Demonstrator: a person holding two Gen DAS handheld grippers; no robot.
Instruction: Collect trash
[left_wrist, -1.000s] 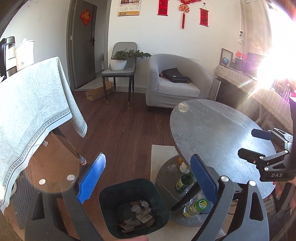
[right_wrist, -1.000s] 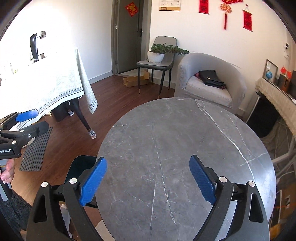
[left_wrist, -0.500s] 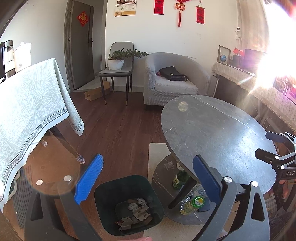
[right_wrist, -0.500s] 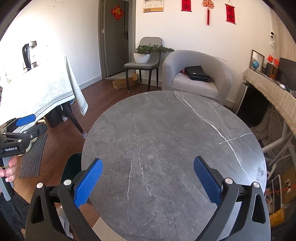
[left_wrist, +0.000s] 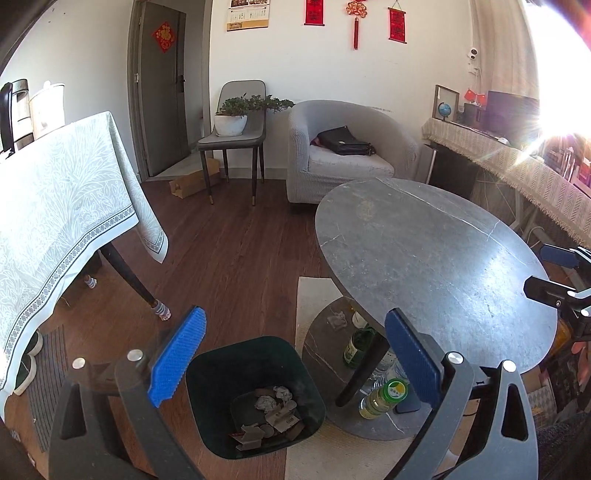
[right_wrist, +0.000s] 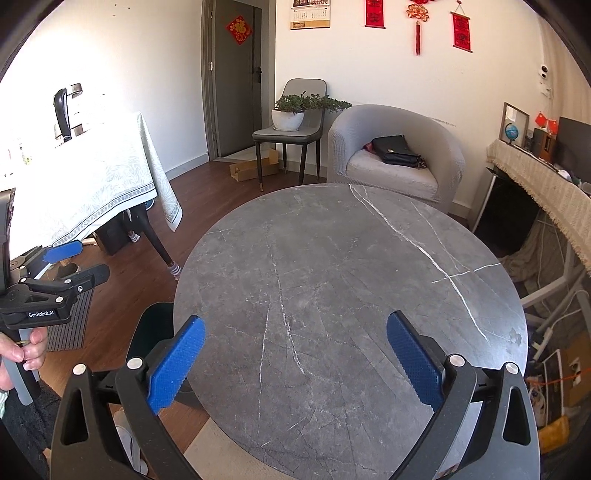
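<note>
While the left gripper (left_wrist: 295, 354) hung over the floor with its jaws spread wide and nothing between them, the dark green trash bin (left_wrist: 255, 395) sat just below and between its blue pads (left_wrist: 177, 362), slightly nearer the left one. Crumpled paper and card scraps (left_wrist: 271, 413) lay in the bin's bottom. Off to the right pad's side, under the round grey marble table (left_wrist: 424, 258), stood a green glass bottle (left_wrist: 356, 345) and a green-capped bottle (left_wrist: 384, 398) on the table's base plate. Over on the other side, the right gripper (right_wrist: 295, 354) had just been opening and stood wide, empty, above the bare tabletop (right_wrist: 351, 288); the bin's rim (right_wrist: 155, 328) peeked out beyond its left pad, past the table's edge.
</note>
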